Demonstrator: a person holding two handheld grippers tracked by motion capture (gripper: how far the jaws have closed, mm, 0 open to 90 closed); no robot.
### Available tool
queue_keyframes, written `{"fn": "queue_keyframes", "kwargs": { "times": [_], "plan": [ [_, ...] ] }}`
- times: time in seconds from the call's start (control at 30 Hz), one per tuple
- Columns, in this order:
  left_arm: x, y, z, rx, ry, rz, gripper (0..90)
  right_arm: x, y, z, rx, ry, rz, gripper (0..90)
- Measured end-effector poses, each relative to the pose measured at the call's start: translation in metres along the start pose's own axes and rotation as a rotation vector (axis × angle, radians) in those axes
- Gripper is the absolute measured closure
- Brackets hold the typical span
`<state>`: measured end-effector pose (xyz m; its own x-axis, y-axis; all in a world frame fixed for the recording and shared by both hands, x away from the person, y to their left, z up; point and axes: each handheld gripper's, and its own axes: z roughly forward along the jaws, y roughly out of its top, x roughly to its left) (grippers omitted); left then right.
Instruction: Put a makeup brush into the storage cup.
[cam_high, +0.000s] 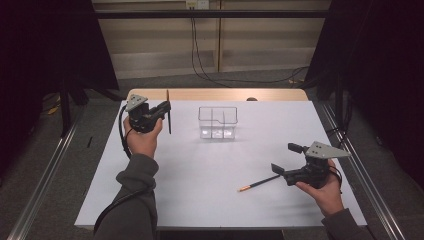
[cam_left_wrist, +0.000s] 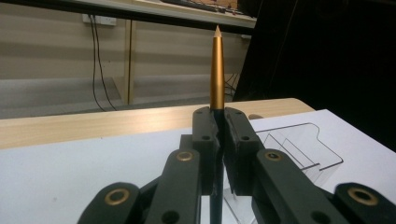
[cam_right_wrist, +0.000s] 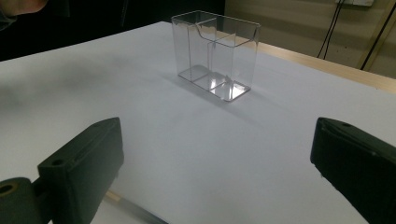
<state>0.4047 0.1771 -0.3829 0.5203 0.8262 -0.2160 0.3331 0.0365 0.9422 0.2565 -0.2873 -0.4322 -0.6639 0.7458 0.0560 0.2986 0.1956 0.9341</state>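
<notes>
My left gripper (cam_high: 165, 108) is raised over the table's far left and is shut on a pencil (cam_high: 169, 117) that stands about upright. In the left gripper view the jaws (cam_left_wrist: 219, 135) pinch the pencil's dark shaft, and its gold pointed end (cam_left_wrist: 217, 70) rises above them. A second dark pencil (cam_high: 260, 183) with an orange end lies flat on the white table, just left of my right gripper (cam_high: 286, 158). That gripper is open with nothing between its jaws (cam_right_wrist: 215, 140). A sliver of the lying pencil (cam_right_wrist: 135, 210) shows under its left jaw.
A clear plastic holder (cam_high: 217, 122) with several compartments stands empty at the middle back of the white table (cam_high: 200, 175); it also shows as the holder (cam_right_wrist: 215, 56) and the holder (cam_left_wrist: 299, 149). A wooden strip (cam_high: 220, 94) runs along the far edge.
</notes>
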Motion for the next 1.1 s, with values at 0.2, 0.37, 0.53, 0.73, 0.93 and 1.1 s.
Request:
{"fn": "queue_keyframes", "kwargs": {
  "times": [0.2, 0.37, 0.53, 0.73, 0.93, 1.1],
  "plan": [
    [-0.002, 0.004, 0.0, -0.003, -0.003, -0.004, 83.9, -0.001, 0.0, 0.0, 0.0, 0.0, 0.004, 2.0],
    [-0.006, 0.006, 0.0, -0.022, -0.014, -0.006, 83.8, 0.0, 0.0, 0.0, -0.003, 0.0, 0.007, 2.0],
    [-0.009, 0.007, 0.001, -0.02, -0.034, 0.001, 83.9, -0.001, 0.0, -0.001, -0.002, -0.001, 0.01, 1.9],
    [-0.013, 0.009, 0.002, -0.028, -0.046, -0.001, 83.9, -0.001, 0.0, -0.001, 0.002, -0.006, 0.008, 1.5],
    [-0.016, 0.01, 0.003, -0.032, -0.062, 0.0, 83.9, -0.001, 0.0, 0.0, 0.011, -0.005, 0.005, 1.5],
    [-0.018, 0.011, 0.004, -0.039, -0.077, -0.004, 83.8, -0.001, 0.0, -0.001, 0.012, 0.0, 0.01, 1.3]
  ]
}}
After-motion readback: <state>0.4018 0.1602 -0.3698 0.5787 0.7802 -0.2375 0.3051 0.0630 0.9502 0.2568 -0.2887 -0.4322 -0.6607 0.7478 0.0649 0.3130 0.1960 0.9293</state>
